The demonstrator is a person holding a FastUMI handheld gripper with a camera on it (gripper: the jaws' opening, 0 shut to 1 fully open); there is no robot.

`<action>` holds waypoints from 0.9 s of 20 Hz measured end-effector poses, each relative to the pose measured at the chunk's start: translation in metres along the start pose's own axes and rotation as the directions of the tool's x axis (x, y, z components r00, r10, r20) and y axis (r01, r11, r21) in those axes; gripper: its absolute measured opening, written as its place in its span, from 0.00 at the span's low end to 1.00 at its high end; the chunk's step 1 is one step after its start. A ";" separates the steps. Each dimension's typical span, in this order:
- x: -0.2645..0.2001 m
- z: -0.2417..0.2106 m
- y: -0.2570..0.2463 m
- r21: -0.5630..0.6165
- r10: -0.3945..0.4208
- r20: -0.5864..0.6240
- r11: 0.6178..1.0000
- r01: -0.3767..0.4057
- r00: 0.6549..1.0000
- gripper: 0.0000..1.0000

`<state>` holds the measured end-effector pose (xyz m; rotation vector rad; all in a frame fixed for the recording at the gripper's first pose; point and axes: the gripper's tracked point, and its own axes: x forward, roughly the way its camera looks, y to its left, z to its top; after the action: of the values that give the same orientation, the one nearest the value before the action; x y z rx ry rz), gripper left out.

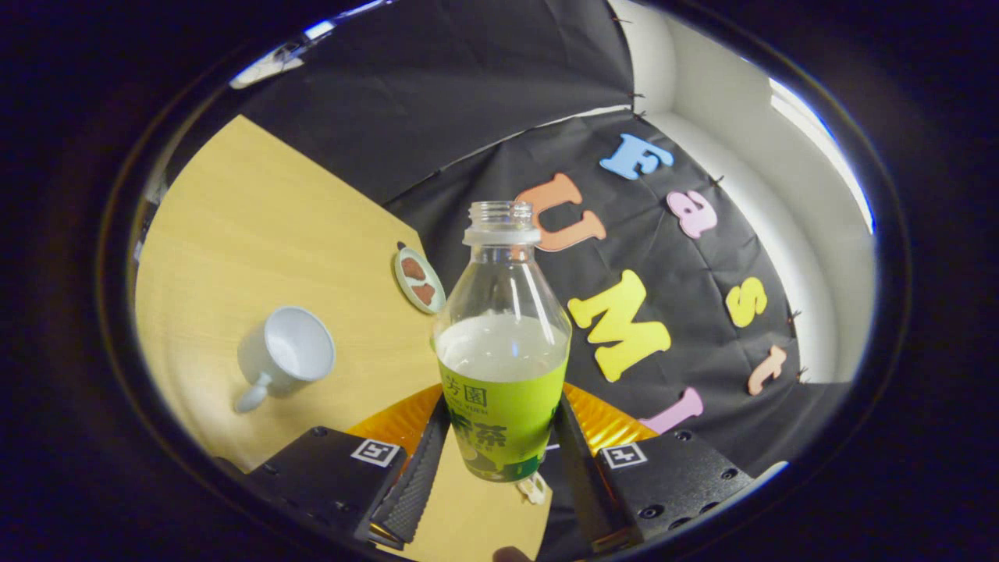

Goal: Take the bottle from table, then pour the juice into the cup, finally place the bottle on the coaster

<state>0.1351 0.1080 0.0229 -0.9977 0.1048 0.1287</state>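
My gripper [502, 425] is shut on a clear bottle [503, 359] with a green label, both ribbed fingers [421, 468] pressing its lower sides. The bottle has no cap, stands upright between the fingers, and holds pale juice up to just above the label. It hangs above the wooden table [257, 226], whose surface looks tilted in this view. A white cup [290, 353] with a handle stands on the table off to the left of the fingers, its mouth open and empty. Beyond the bottle, near the table's far edge, lies a small round coaster [419, 279] with brown marks.
A small white object [533, 488] lies on the table just below the bottle's base. The table's edge runs close behind the bottle, with the black booth wall beyond it. A white wall rises at the far right.
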 end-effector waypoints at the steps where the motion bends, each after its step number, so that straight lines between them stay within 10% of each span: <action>1: -0.002 0.003 -0.005 0.058 0.003 0.018 0.998 -0.004 1.000 0.79; 7: -0.017 0.003 -0.057 0.326 -0.065 0.087 0.945 0.034 0.994 0.79; 18: 0.019 0.005 -0.077 0.623 0.013 0.199 0.770 -0.136 0.980 0.79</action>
<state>0.1664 0.0721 0.0867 -0.2918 0.0133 0.2404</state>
